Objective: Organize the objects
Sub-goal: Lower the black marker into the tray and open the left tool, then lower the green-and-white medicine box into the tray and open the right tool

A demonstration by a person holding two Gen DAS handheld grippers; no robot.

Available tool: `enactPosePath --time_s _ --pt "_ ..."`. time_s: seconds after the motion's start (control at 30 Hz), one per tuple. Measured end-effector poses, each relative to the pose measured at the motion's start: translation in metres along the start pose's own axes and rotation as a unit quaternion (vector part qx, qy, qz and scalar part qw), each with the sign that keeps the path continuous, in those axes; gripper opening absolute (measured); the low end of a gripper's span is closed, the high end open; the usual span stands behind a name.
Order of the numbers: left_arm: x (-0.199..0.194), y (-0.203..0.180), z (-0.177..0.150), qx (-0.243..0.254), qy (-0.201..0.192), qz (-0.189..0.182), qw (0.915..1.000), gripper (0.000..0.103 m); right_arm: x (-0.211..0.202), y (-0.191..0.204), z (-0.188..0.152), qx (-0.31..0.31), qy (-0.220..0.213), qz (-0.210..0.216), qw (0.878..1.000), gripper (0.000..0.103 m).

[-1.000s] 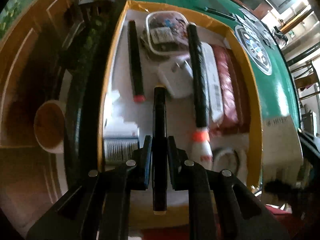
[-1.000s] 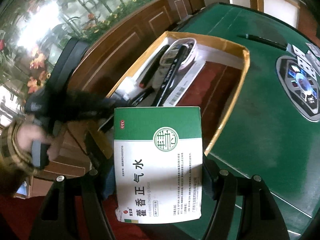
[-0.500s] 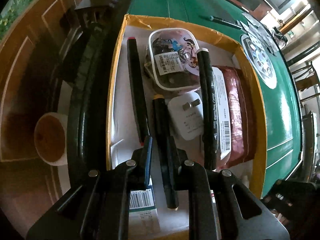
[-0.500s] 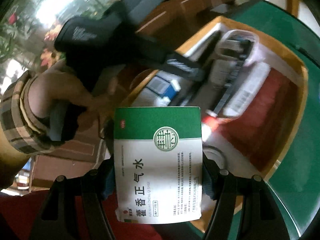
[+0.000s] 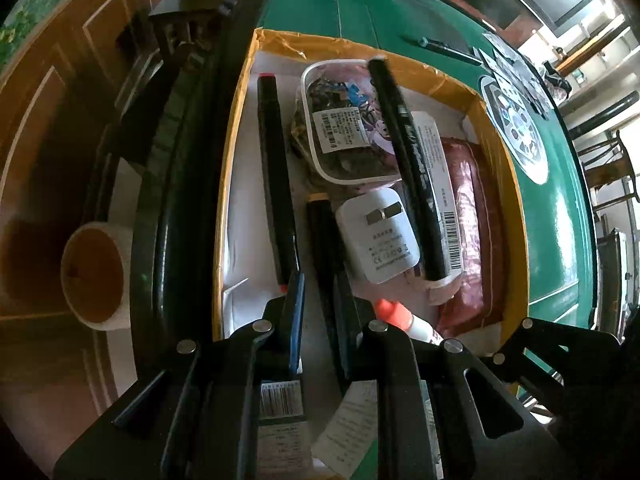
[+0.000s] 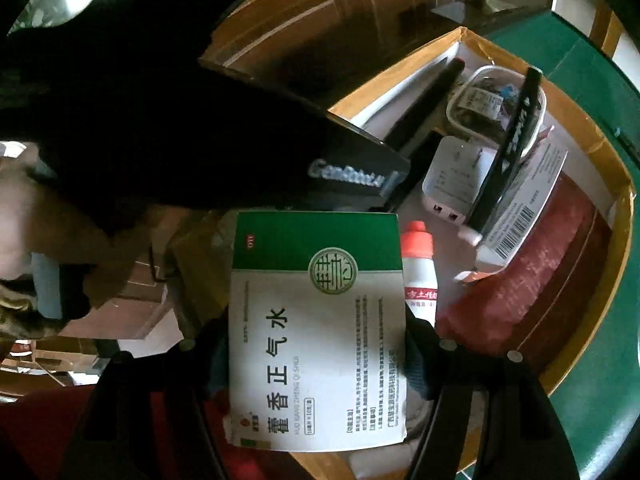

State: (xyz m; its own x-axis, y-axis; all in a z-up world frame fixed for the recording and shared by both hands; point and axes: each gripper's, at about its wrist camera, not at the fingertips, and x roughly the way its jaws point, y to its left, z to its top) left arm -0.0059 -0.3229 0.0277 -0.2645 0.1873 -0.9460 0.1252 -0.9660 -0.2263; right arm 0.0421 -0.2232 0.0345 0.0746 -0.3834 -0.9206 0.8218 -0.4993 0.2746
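A yellow-rimmed cardboard box [image 5: 236, 152] lies on the green table and holds several items. My left gripper [image 5: 318, 292] is shut on a black marker with a yellow end [image 5: 320, 220], which lies low inside the box beside a white charger plug [image 5: 378, 236]. A red-capped black marker [image 5: 272, 176] lies to its left. My right gripper [image 6: 318, 360] is shut on a green-and-white medicine box [image 6: 320, 332], held above the near end of the cardboard box [image 6: 616, 216]. The left gripper's body [image 6: 352, 176] and a hand sit just beyond it.
The box also holds a clear plastic tub [image 5: 344, 124], a long black marker [image 5: 408, 168], a barcoded white carton [image 5: 440, 200], a red packet [image 5: 476, 232] and an orange-capped bottle [image 6: 418, 268]. A pen [image 5: 440, 46] lies on the table. A white cup [image 5: 94, 276] stands left.
My left gripper carried the marker further into the box, then held still. My right gripper brought the medicine box over the box's near end, close to the left gripper, and rolled.
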Motion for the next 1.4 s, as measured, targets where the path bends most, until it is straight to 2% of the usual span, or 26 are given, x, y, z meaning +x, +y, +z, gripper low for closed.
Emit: enactPosePath --time_s 0.17,0.23,0.27,0.33,0.37,0.4,0.43,0.53,0.57,0.73,0.83,0.9,0.93,1.03,1.13,1.4 --pt "-0.002 -0.002 -0.001 -0.004 -0.008 0.008 0.9999 0.014 0.0 0.007 -0.008 -0.007 -0.007 0.007 1.0 0.072" --pt "-0.004 -0.005 -0.002 -0.006 -0.016 0.012 0.9998 0.014 -0.006 0.009 -0.014 -0.003 -0.02 0.014 1.0 0.078" --pt "-0.007 -0.007 -0.003 -0.008 -0.023 0.015 0.9996 0.018 -0.01 0.009 -0.017 -0.003 -0.028 0.014 1.0 0.08" --pt "-0.013 -0.01 -0.006 -0.012 -0.037 0.025 0.9989 0.044 -0.022 0.01 -0.025 -0.003 -0.046 0.008 0.999 0.08" --pt "-0.018 -0.012 -0.007 -0.016 -0.048 0.027 0.9983 0.063 -0.03 0.009 -0.031 -0.003 -0.058 0.003 0.998 0.081" --pt "-0.024 -0.015 -0.008 -0.02 -0.062 0.028 0.9975 0.07 -0.039 0.009 -0.038 -0.004 -0.069 0.001 0.998 0.084" --pt "-0.029 -0.018 -0.009 -0.021 -0.072 0.03 0.9967 0.07 -0.047 0.009 -0.044 -0.006 -0.078 -0.002 0.997 0.085" --pt "-0.042 -0.029 -0.01 -0.02 -0.094 0.041 0.9945 0.073 -0.067 0.001 -0.066 0.004 -0.097 -0.01 0.995 0.1" --pt "-0.045 -0.033 -0.011 -0.018 -0.096 0.05 0.994 0.076 -0.072 -0.002 -0.071 0.011 -0.102 -0.011 0.995 0.103" --pt "-0.07 -0.054 -0.019 -0.009 -0.141 0.113 0.9835 0.079 -0.087 -0.014 -0.091 0.045 -0.118 -0.018 0.992 0.103" --pt "-0.083 -0.067 -0.024 -0.003 -0.162 0.167 0.9725 0.079 -0.097 -0.018 -0.092 0.053 -0.127 -0.025 0.99 0.103" --pt "-0.091 -0.073 -0.03 -0.002 -0.181 0.187 0.9655 0.079 -0.103 -0.017 -0.098 0.054 -0.132 -0.025 0.99 0.103" --pt "-0.094 -0.074 -0.033 -0.008 -0.184 0.184 0.9655 0.079 -0.103 -0.021 -0.098 0.053 -0.132 -0.023 0.99 0.103" --pt "-0.093 -0.07 -0.039 -0.022 -0.156 0.156 0.9752 0.079 -0.103 -0.024 -0.102 0.052 -0.133 -0.021 0.989 0.103" --pt "-0.089 -0.064 -0.046 -0.035 -0.145 0.17 0.9742 0.079 -0.104 -0.026 -0.104 0.058 -0.134 -0.021 0.989 0.103" --pt "-0.067 -0.049 -0.057 -0.046 -0.104 0.157 0.981 0.079 -0.095 -0.032 -0.106 0.098 -0.132 -0.025 0.986 0.103"
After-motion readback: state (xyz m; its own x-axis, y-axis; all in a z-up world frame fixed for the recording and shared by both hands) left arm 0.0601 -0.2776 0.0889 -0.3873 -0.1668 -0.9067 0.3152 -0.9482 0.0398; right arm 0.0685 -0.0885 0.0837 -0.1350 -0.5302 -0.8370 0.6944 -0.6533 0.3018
